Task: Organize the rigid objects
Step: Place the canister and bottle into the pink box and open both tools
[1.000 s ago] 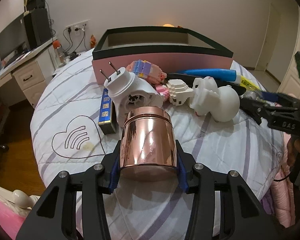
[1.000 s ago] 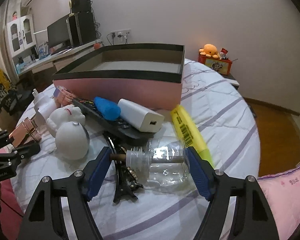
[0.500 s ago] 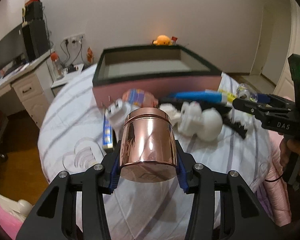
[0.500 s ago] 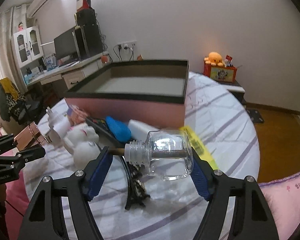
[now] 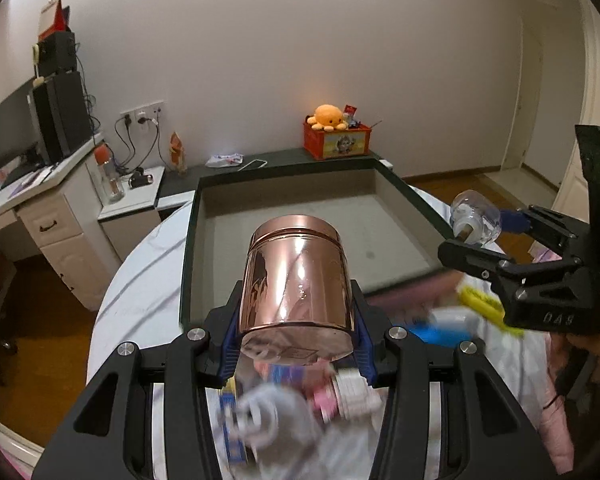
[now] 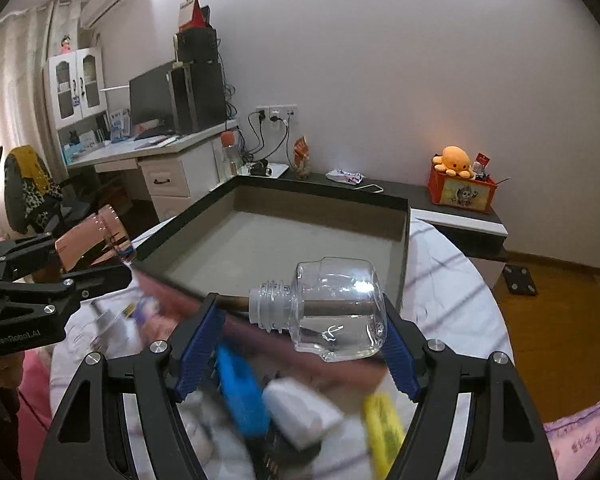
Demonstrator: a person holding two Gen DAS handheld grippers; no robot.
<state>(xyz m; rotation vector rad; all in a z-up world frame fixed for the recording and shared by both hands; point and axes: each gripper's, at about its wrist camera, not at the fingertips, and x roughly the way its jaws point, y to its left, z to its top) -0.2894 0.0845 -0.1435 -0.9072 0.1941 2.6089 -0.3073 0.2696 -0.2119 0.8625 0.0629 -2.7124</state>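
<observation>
Round bed with a white, purple-striped cover (image 5: 140,292) filled the lower half of both views; its lower part was motion-blurred.

Large shallow box, dark rim, pink outer wall, grey floor (image 5: 292,216), sat at frame centre in the left wrist view and centre-left in the right wrist view (image 6: 284,236). Its interior showed bare grey floor wherever visible.

Left gripper (image 5: 296,320), black frame with blue pads, occupied the bottom centre of its own view. Its tongs were narrowed on a shiny rose-gold cylindrical metal tin (image 5: 296,280), gripped at the sides near its base, lid end tilted away over the near rim of the box. In the right wrist view the same gripper (image 6: 80,256) appeared at left edge, tin (image 6: 100,236) between its fingers.

Right gripper (image 6: 300,332) filled the bottom of its view, tongs set fairly wide and clamped on a clear squat plastic bottle with a threaded neck (image 6: 332,312), lying sideways, neck toward the left, a brown stick inside along its length. It hung just before the near-right corner of the box. In the left wrist view this gripper (image 5: 496,232) entered at right, bottle (image 5: 474,218) at its tips.

Below the grippers, blurred small items lay on the cover: a blue object (image 6: 240,392), a white block (image 6: 300,412), a yellow tube (image 6: 384,428).
</observation>
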